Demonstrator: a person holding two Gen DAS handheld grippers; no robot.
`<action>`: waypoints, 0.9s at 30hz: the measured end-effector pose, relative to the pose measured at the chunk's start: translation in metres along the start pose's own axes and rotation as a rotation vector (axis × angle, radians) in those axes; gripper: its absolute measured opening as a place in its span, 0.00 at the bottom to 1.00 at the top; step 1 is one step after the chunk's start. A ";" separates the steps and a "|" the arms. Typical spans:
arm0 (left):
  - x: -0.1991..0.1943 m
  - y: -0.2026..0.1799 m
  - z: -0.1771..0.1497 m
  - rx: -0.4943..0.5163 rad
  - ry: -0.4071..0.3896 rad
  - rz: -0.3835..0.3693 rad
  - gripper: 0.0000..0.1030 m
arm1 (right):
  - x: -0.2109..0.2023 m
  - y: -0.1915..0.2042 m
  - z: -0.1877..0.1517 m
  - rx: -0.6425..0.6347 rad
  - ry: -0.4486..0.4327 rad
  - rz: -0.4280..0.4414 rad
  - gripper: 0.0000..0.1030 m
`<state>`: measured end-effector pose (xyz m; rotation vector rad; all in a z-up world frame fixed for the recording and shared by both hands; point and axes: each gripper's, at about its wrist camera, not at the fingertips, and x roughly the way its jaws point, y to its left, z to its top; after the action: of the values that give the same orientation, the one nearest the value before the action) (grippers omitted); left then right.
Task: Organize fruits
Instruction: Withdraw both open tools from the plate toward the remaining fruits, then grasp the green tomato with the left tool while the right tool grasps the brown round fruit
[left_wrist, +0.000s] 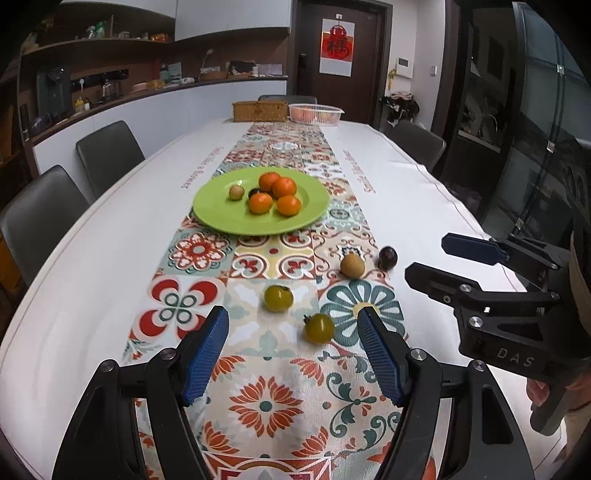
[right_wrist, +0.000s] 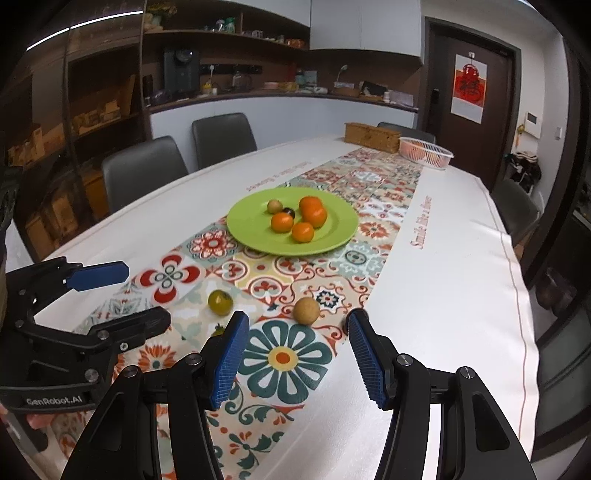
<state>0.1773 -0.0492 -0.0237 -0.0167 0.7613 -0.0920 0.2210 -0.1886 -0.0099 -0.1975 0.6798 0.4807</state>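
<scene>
A green plate (left_wrist: 221, 214) (right_wrist: 251, 225) on the patterned runner holds several oranges (left_wrist: 284, 187) (right_wrist: 282, 222), a tan longan (left_wrist: 235, 192) and a dark fruit (left_wrist: 254, 192). Loose on the runner lie two green tomatoes (left_wrist: 278, 298) (left_wrist: 319, 328), a tan longan (left_wrist: 352, 265) (right_wrist: 306, 311) and a dark purple fruit (left_wrist: 388, 257). My left gripper (left_wrist: 291, 328) is open and empty, just short of the nearer tomato. My right gripper (right_wrist: 295, 332) is open and empty, just short of the loose longan. One tomato (right_wrist: 220, 302) shows left of it; the other is mostly hidden by its left finger.
A wicker box (left_wrist: 259, 110) and a white basket (left_wrist: 315, 113) stand at the table's far end. Grey chairs (left_wrist: 110, 155) line the left side, another stands at the right (left_wrist: 417, 142). The table's right edge (right_wrist: 517, 295) is near my right gripper.
</scene>
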 end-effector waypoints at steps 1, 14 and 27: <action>0.003 -0.001 -0.002 0.004 0.004 -0.003 0.69 | 0.002 -0.001 -0.002 0.000 0.006 0.003 0.56; 0.038 -0.009 -0.013 0.009 0.073 -0.040 0.66 | 0.045 -0.006 -0.010 -0.006 0.071 0.053 0.54; 0.066 -0.017 -0.011 0.025 0.128 -0.069 0.47 | 0.079 -0.009 -0.011 -0.003 0.120 0.082 0.43</action>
<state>0.2161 -0.0719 -0.0763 -0.0133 0.8872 -0.1699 0.2727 -0.1716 -0.0696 -0.2033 0.8072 0.5515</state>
